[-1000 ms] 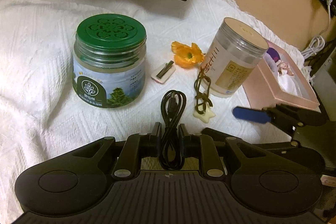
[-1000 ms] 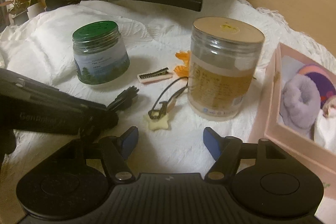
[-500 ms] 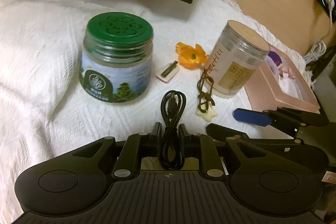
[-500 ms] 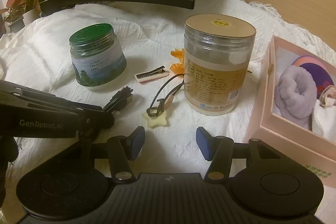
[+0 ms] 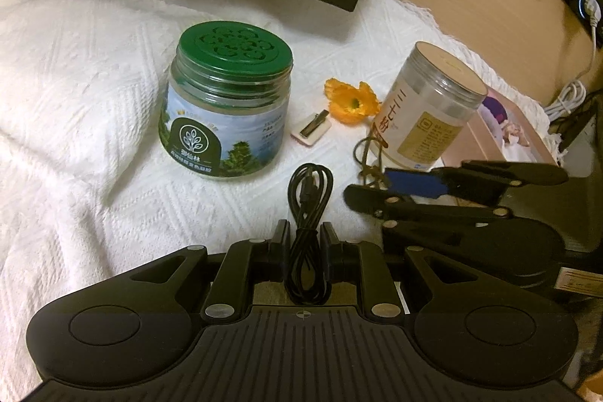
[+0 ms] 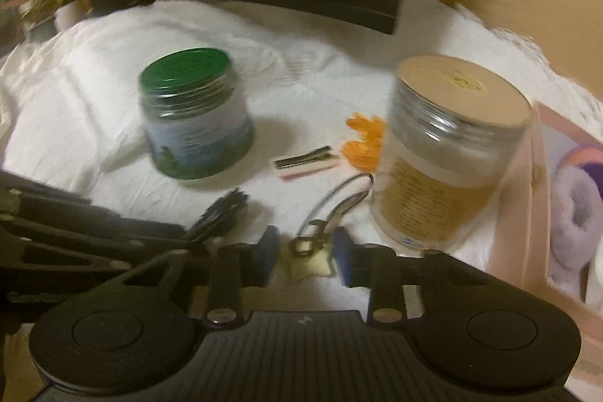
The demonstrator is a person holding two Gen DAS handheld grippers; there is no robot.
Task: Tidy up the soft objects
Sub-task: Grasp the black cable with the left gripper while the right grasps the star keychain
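Right gripper [image 6: 305,257] nearer: jaws narrow, not yet shut, straddle star charm [image 6: 309,264] — cord [image 6: 339,198] runs ahead. Left gripper [image 5: 304,238] clamps cable [image 5: 307,213].

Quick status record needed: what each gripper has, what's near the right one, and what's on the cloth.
left gripper: shut on black cable, coiled loop sticking forward
right gripper: open, fingers either side of star charm on a cord; not closed on it
surface: white cloth
upright on cloth: green-lid jar, tan-lid jar
loose on cloth: orange flower, hair clip
right side: pink box with purple plush inside
right view: motion-blurred
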